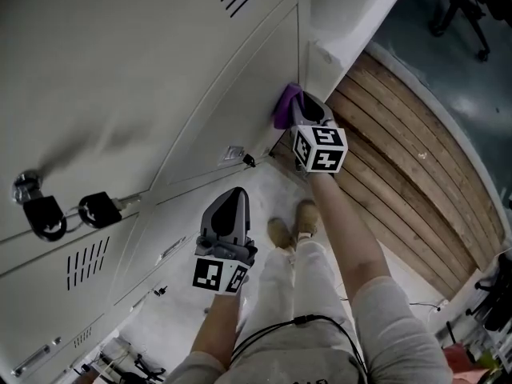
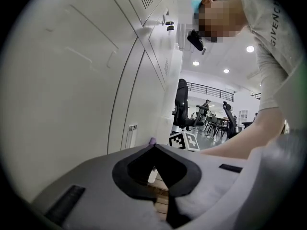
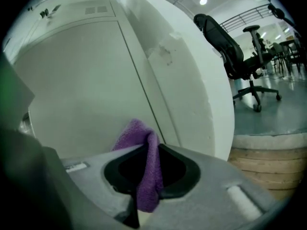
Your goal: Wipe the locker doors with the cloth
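Pale grey locker doors [image 1: 144, 70] fill the left of the head view. My right gripper [image 1: 299, 104] is shut on a purple cloth [image 1: 284, 107] and holds it against the lower door, close to that door's right edge. In the right gripper view the cloth [image 3: 145, 169] hangs pinched between the jaws, with its bunched top touching the door [image 3: 81, 80]. My left gripper [image 1: 233, 201] hangs lower and nearer me, beside the lockers. It is shut with nothing in it; in the left gripper view its tips [image 2: 154, 146] meet.
Two black padlocks [image 1: 44, 214] [image 1: 100, 209] hang on an upper door. A white pillar [image 3: 192, 80] borders the lockers on the right. A wooden-plank floor strip [image 1: 408, 158] runs beyond it. The person's shoes [image 1: 292, 226] stand below. Office chairs [image 3: 230, 47] stand farther off.
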